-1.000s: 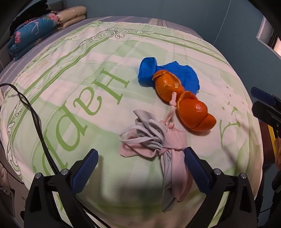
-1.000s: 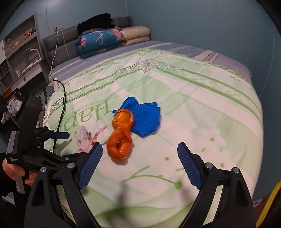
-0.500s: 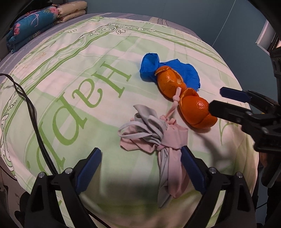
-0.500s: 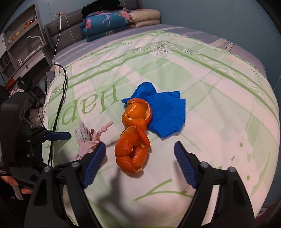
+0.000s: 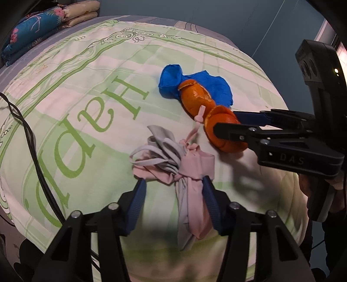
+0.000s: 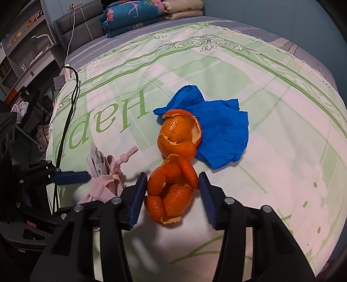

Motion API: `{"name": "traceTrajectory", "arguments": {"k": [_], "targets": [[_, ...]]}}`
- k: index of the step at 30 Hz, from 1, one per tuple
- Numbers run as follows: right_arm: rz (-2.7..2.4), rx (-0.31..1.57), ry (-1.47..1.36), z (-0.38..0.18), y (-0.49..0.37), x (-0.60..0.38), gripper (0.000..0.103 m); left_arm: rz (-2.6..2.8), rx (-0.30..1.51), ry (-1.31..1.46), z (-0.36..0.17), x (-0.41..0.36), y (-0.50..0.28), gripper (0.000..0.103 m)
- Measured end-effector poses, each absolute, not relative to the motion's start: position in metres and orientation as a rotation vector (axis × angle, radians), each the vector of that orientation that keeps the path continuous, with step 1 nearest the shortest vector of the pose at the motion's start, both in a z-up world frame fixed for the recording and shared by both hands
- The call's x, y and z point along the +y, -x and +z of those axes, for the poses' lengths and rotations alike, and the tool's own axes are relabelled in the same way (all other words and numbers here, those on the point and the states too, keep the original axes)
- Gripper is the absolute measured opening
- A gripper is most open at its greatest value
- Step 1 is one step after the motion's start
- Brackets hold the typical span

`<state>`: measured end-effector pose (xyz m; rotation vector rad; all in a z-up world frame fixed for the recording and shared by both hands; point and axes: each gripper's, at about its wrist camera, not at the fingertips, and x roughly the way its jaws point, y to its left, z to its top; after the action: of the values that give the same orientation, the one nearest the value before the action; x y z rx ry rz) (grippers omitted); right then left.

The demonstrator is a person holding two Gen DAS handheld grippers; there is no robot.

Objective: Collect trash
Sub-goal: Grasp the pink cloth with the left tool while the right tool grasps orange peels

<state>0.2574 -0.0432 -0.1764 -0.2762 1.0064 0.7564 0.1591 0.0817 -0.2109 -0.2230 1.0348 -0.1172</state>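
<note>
On the green-and-white bedspread [image 6: 271,108] two pieces of orange peel lie end to end. My right gripper [image 6: 172,184] straddles the near peel [image 6: 171,191]; its jaws are closing, with the pads close beside the peel and not visibly pressing. The far peel [image 6: 177,134] rests against a crumpled blue glove [image 6: 221,134]. My left gripper [image 5: 173,193] is closing around the tail of a knotted pink-and-grey bag [image 5: 171,160], a gap still showing at the left pad. In the left wrist view the right gripper [image 5: 225,121] reaches in over the near peel [image 5: 216,117].
A black cable [image 5: 32,141] runs down the bed's left side. Folded quilts [image 6: 138,15] are stacked at the head of the bed. Shelving [image 6: 21,43] stands beyond the left edge. A hand [image 5: 308,184] holds the right gripper's handle.
Both grippers' jaws have narrowed from wide open. The right gripper came in and down over the near peel and entered the left wrist view. The left gripper stayed over the bag.
</note>
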Motion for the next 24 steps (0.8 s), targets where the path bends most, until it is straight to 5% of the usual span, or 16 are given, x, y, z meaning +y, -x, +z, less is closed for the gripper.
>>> {"name": "traceTrajectory", "arguments": {"k": [6,24], "targets": [[0.775,1.015,0.234,-0.174,-0.260,-0.049,0.027,-0.161,1.036,0.219,-0.210,0.074,-0.159,0.021],[0.724,0.889,0.117,-0.128,-0.242,-0.114,0.022,-0.184,0.982,0.169,-0.176,0.065,-0.143,0.015]]}}
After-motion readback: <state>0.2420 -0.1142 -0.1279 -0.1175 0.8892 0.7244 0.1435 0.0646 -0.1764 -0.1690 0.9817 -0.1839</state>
